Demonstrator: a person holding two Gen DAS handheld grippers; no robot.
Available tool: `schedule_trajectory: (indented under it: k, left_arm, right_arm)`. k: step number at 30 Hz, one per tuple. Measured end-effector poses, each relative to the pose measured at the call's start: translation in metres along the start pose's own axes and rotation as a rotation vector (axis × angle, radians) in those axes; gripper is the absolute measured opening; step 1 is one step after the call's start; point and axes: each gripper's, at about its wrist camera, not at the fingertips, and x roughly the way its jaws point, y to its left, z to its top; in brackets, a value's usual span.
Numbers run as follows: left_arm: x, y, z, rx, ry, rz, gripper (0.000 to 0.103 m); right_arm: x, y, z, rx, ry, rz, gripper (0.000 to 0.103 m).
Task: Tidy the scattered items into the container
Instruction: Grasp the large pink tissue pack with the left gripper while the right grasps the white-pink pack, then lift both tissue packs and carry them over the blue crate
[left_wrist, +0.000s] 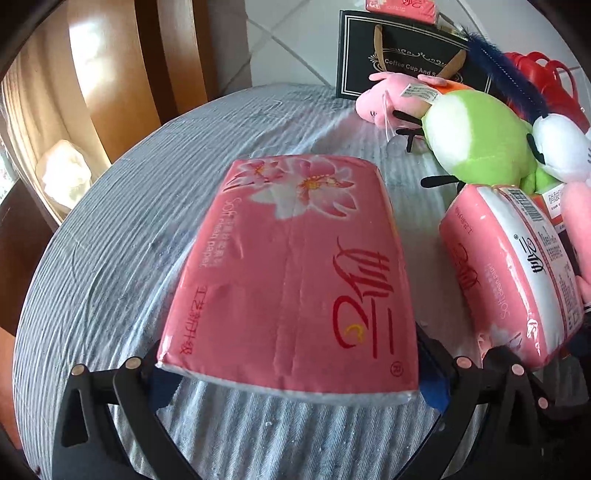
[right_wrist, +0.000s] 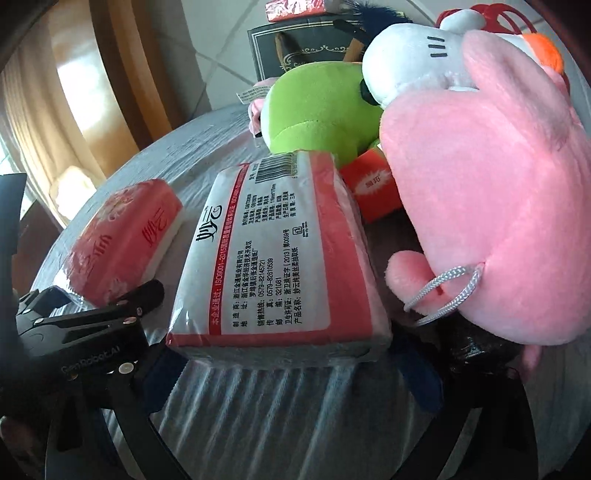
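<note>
Jaws of both grippers stand wide, each straddling 1 pink tissue pack on the tabletop (left_wrist: 110, 221).

Left gripper (left_wrist: 295, 391) has its dark blue pads either side of the near end of the floral tissue pack (left_wrist: 291, 273), which lies flat with its flower print at the far end; whether the pads touch it I cannot tell. Right gripper (right_wrist: 291, 384) frames the label-side tissue pack (right_wrist: 280, 258), pads apart from its near edge. Just right of that pack a pink plush toy (right_wrist: 491, 206) lies against a green plush toy (right_wrist: 317, 114), with an orange box (right_wrist: 373, 188) between them. Farther back stands a black gift bag (left_wrist: 402, 55), a red basket (left_wrist: 546, 81) to its right.
</note>
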Motion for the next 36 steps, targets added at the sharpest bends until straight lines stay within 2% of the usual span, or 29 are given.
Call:
schedule_trajectory:
  k: [11,13,17,18,21,24,28,33,36]
  left_arm:
    - [0.005,-0.004,0.004,-0.015,0.002,0.002,0.103]
    - [0.0,-0.008,0.001,-0.003,-0.008,0.007,0.096]
    - [-0.004,-0.014,-0.004,0.011,-0.017,-0.016,0.092]
    - [-0.005,-0.014,-0.003,0.017,-0.019,-0.015,0.091]
    - [-0.014,-0.01,-0.006,0.005,-0.014,-0.034,0.09]
    - [-0.038,-0.006,-0.015,0.019,-0.058,-0.011,0.09]
    - [-0.072,0.003,-0.027,0.017,-0.093,-0.017,0.09]
    - [-0.113,0.004,-0.043,0.033,-0.136,0.048,0.09]
    - [-0.144,-0.001,-0.049,0.007,-0.163,0.065,0.09]
  right_arm:
    - [0.026,0.019,0.0,-0.038,0.022,-0.027,0.103]
    - [0.027,0.021,-0.005,-0.059,0.04,-0.059,0.103]
    - [0.021,0.024,-0.011,-0.088,-0.006,-0.053,0.102]
    - [0.025,0.025,-0.009,-0.093,0.009,-0.046,0.089]
    - [0.025,0.029,-0.007,-0.102,0.015,-0.058,0.085]
    - [0.011,0.029,-0.012,-0.078,0.004,-0.038,0.085]
    - [-0.015,0.026,-0.021,-0.053,-0.016,-0.002,0.084]
    - [-0.056,0.02,-0.021,-0.041,-0.076,0.045,0.084]
    - [-0.086,0.016,-0.02,-0.066,-0.115,0.077,0.084]
